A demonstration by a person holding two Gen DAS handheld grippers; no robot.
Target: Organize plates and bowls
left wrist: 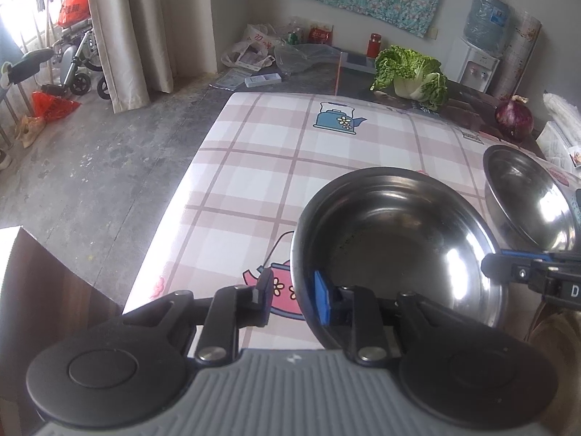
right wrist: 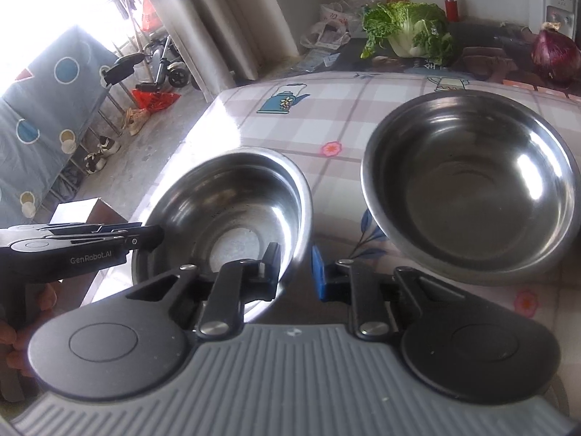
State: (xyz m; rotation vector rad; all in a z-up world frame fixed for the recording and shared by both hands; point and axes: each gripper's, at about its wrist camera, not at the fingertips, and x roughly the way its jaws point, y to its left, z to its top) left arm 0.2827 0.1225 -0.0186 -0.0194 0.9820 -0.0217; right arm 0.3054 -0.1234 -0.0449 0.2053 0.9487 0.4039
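Two steel bowls stand on the checked tablecloth. The nearer bowl (left wrist: 395, 239) also shows in the right wrist view (right wrist: 232, 210). My left gripper (left wrist: 296, 296) straddles its left rim, jaws open, one finger outside and the blue pad inside. My right gripper (right wrist: 296, 272) straddles the same bowl's right rim, jaws open a little, left finger inside and blue pad outside. It shows in the left wrist view at the bowl's right rim (left wrist: 508, 269). The second, larger bowl (right wrist: 472, 189) sits to the right (left wrist: 526, 196), untouched.
A cabbage (left wrist: 414, 72), a red onion (left wrist: 514, 118) and a red bottle (left wrist: 373, 44) stand at the table's far end. The table's left edge (left wrist: 189, 189) drops to the concrete floor. A wooden box (left wrist: 40, 290) sits by the near left corner.
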